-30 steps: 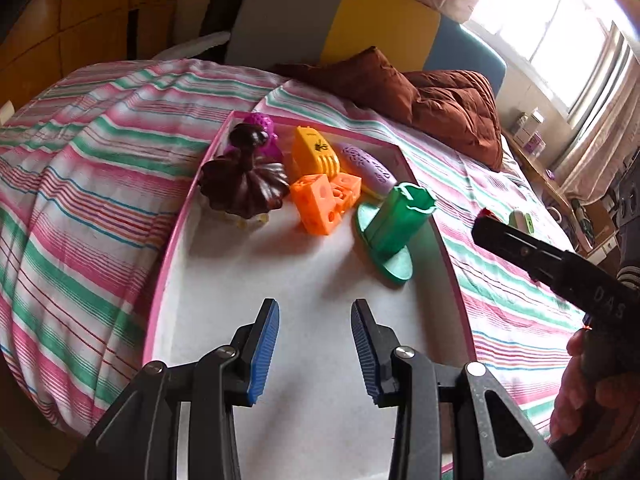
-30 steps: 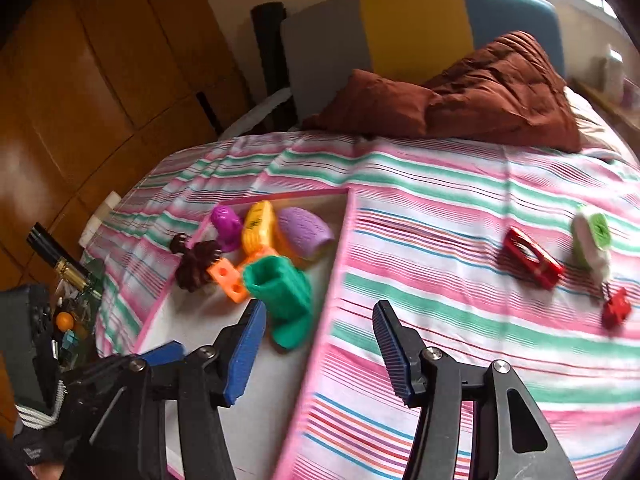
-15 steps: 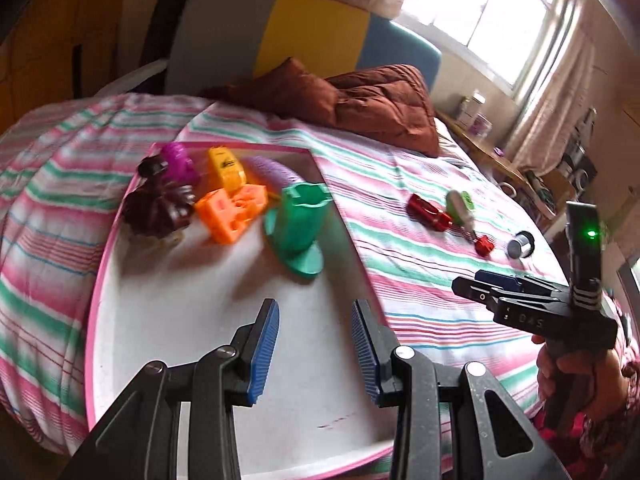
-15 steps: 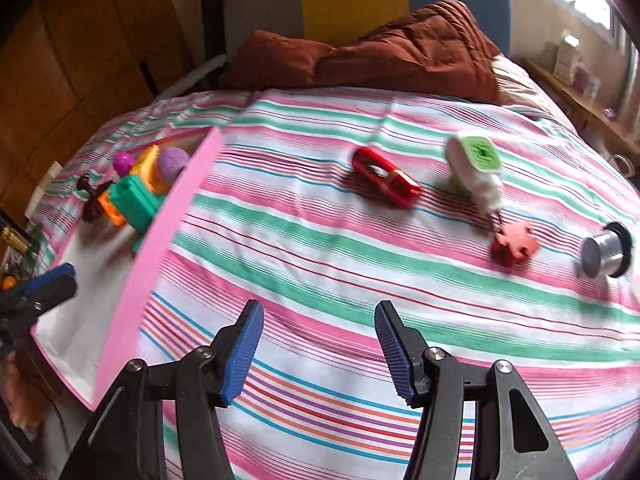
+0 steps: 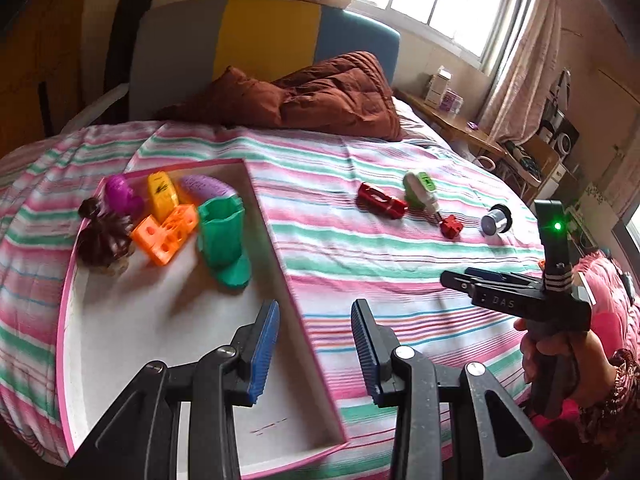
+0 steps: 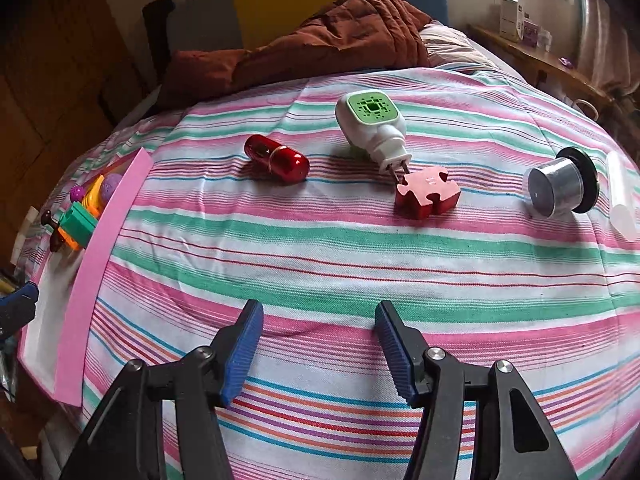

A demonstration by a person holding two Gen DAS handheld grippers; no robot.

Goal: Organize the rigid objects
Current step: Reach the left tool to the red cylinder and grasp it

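A pink-rimmed white tray (image 5: 280, 248) lies on the striped bed and holds several toys, among them a green boot (image 5: 222, 236), an orange block (image 5: 166, 234) and a dark brown figure (image 5: 104, 236). My left gripper (image 5: 314, 344) hangs open over the tray's right rim, empty. On the bedspread lie a red capsule (image 6: 278, 158), a white and green plug-in (image 6: 370, 124), a red puzzle piece (image 6: 426, 192) and a silver cylinder (image 6: 558, 188). My right gripper (image 6: 318, 350) is open and empty, above the bedspread short of these objects. The left wrist view shows it from the side, held by a hand (image 5: 560, 352).
A brown quilt (image 5: 320, 92) is heaped at the head of the bed before a grey, yellow and blue headboard (image 5: 260, 36). A wooden shelf (image 5: 452, 120) with small boxes runs under the window on the right. A clear tube (image 6: 622, 196) lies beside the silver cylinder.
My right gripper has swung from the tray's edge rightward over the bedspread, toward the loose objects. My left gripper has shifted from over the tray's middle to its right rim.
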